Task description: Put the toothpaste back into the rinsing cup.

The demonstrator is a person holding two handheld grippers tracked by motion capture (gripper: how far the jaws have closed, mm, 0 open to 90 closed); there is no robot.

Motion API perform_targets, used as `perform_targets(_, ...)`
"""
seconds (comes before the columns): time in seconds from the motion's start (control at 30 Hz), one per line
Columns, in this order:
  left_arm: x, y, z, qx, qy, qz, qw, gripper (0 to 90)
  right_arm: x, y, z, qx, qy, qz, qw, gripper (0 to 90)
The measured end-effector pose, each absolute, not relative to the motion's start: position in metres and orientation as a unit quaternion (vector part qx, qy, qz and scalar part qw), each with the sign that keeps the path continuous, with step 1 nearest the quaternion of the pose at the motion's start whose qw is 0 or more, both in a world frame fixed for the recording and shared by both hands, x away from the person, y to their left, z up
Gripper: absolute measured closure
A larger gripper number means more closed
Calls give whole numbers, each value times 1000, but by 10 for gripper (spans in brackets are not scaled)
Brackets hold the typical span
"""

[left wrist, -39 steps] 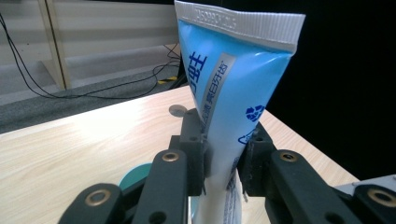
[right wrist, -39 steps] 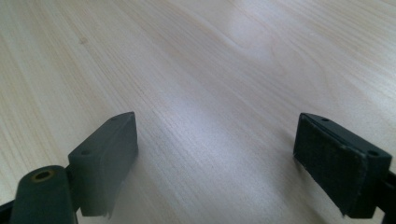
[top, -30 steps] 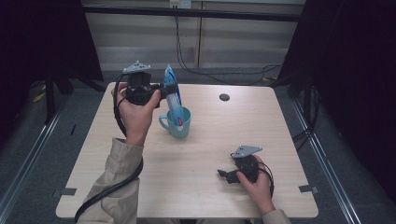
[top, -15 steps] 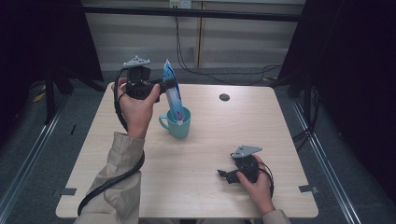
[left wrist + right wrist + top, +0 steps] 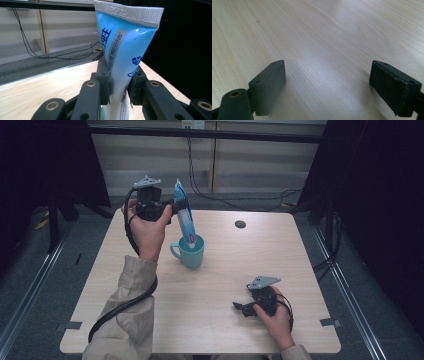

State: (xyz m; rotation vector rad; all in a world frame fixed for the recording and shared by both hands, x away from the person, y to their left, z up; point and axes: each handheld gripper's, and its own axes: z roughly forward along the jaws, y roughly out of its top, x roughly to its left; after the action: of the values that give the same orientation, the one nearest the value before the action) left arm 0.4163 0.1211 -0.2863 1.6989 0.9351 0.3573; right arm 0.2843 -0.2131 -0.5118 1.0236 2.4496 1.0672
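Observation:
A blue and white toothpaste tube (image 5: 184, 217) stands upright with its lower end inside a teal mug (image 5: 189, 251) near the table's middle left. My left gripper (image 5: 172, 209) is raised above the table and shut on the tube's upper half; in the left gripper view both jaws press on the tube (image 5: 122, 57), whose crimped end points up. My right gripper (image 5: 239, 307) rests low on the table at the front right. Its jaws stand wide open in the right gripper view, with bare wood between the pads (image 5: 272, 82).
The light wooden table (image 5: 215, 320) has a small dark round hole or disc (image 5: 240, 224) near its back edge. Black cables trail on the grey floor behind the table. Dark curtains hang at both sides.
The left hand with the tube has shifted slightly left and up over the mug. The right hand has stayed in place.

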Motion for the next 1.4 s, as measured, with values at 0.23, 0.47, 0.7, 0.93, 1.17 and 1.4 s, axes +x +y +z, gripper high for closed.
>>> perform_targets(0.23, 421, 122, -289, 716, 398, 156, 552, 748, 284, -213, -512, 350, 849, 370, 139, 134)
perform_targets(0.47, 426, 120, -292, 716, 401, 164, 548, 748, 284, -213, -512, 349, 850, 369, 139, 134)
perform_targets(0.7, 431, 117, -299, 716, 406, 168, 543, 747, 284, -213, -512, 349, 850, 370, 138, 134)
perform_targets(0.93, 435, 113, -308, 718, 408, 166, 539, 746, 284, -213, -512, 349, 850, 370, 137, 134)
perform_targets(1.17, 438, 108, -313, 721, 405, 169, 537, 745, 284, -213, -512, 348, 850, 370, 137, 134)
perform_targets(1.4, 441, 105, -325, 727, 408, 167, 527, 744, 284, -213, -512, 348, 850, 371, 137, 134)
